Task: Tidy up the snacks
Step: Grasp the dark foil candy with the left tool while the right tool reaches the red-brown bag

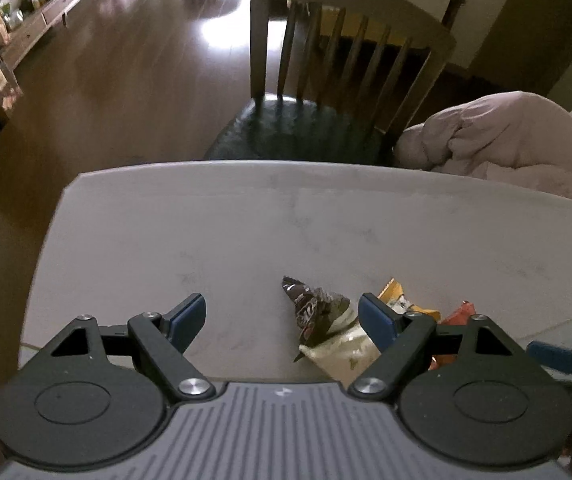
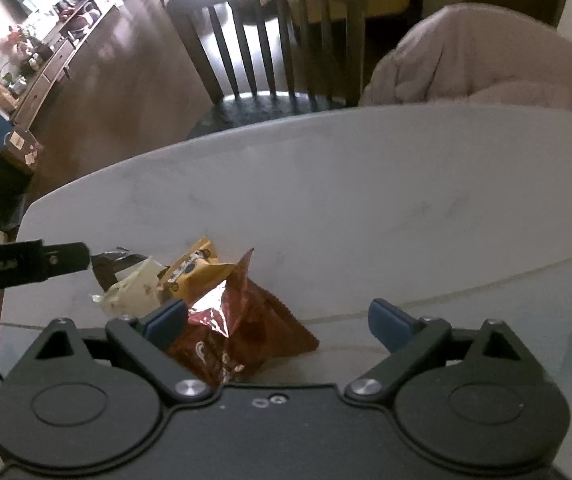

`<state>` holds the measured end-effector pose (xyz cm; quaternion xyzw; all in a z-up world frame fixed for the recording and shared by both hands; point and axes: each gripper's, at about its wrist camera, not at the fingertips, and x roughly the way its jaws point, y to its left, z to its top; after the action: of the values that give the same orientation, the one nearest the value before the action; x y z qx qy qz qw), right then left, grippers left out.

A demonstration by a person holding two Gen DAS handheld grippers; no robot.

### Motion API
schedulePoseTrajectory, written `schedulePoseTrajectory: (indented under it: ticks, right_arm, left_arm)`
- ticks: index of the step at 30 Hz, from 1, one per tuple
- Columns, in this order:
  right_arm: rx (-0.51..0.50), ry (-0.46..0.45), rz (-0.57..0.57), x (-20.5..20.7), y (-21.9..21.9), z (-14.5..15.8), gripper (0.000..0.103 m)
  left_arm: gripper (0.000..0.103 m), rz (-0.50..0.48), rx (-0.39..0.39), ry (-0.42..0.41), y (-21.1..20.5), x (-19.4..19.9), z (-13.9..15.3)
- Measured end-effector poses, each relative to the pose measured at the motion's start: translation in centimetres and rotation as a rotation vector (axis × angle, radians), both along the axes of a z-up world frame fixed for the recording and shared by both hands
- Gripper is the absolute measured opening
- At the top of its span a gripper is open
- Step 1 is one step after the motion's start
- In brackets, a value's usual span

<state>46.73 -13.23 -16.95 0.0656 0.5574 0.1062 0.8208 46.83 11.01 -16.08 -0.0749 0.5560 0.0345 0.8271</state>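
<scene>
Several snack packets lie in a small heap on the white table (image 1: pixel 246 220). In the left wrist view a dark brown packet (image 1: pixel 313 308) and a cream packet (image 1: pixel 345 350) lie just inside the right finger of my open, empty left gripper (image 1: pixel 282 316); a yellow packet (image 1: pixel 393 294) and a red one (image 1: pixel 459 314) lie behind that finger. In the right wrist view my right gripper (image 2: pixel 278 318) is open and empty, with a crumpled red-brown packet (image 2: pixel 246 320) between its fingers near the left one. The yellow packet (image 2: pixel 198 268) and cream packet (image 2: pixel 134 288) lie beyond it.
A wooden chair (image 1: pixel 341 64) with a dark seat stands at the table's far edge. A pinkish bundle of cloth (image 1: pixel 505 140) lies at the far right. The left gripper's arm (image 2: pixel 26 266) shows at the left of the right wrist view. Wooden floor lies beyond.
</scene>
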Motion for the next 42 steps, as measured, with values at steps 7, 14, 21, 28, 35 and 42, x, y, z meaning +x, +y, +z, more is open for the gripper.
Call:
schedulePoseTrajectory:
  ticks: [7,14,21,28,35,42]
  right_arm:
    - [0.059,0.035,0.018,-0.2,0.6,-0.7,0.093]
    - [0.086,0.045,0.036,-0.2,1.0,-1.1,0.085]
    - [0.103,0.035,0.029,-0.4,0.5,-1.1,0.071]
    - [0.122,0.01,0.025,-0.6,0.0,-0.6,0.036]
    - [0.124,-0.028,0.031,-1.4,-0.4,0.2,0.023]
    - [0.121,-0.072,0.055,-2.5,-0.9,1.2,0.011]
  left_arm:
    - [0.084,0.001,0.002,0.056,-0.7,1.7,-2.8]
    - [0.076,0.008,-0.046,0.084,-0.5,2.3,-4.6]
    - [0.041,-0.009,-0.079,0.077,-0.6,1.7,-4.4]
    - [0.034,0.009,-0.082,0.069,-0.7,0.9,-4.2]
    - [0.033,0.048,-0.081,0.049,0.3,-0.2,-3.2]
    - [0.033,0.063,-0.052,0.007,1.2,-1.9,-1.1]
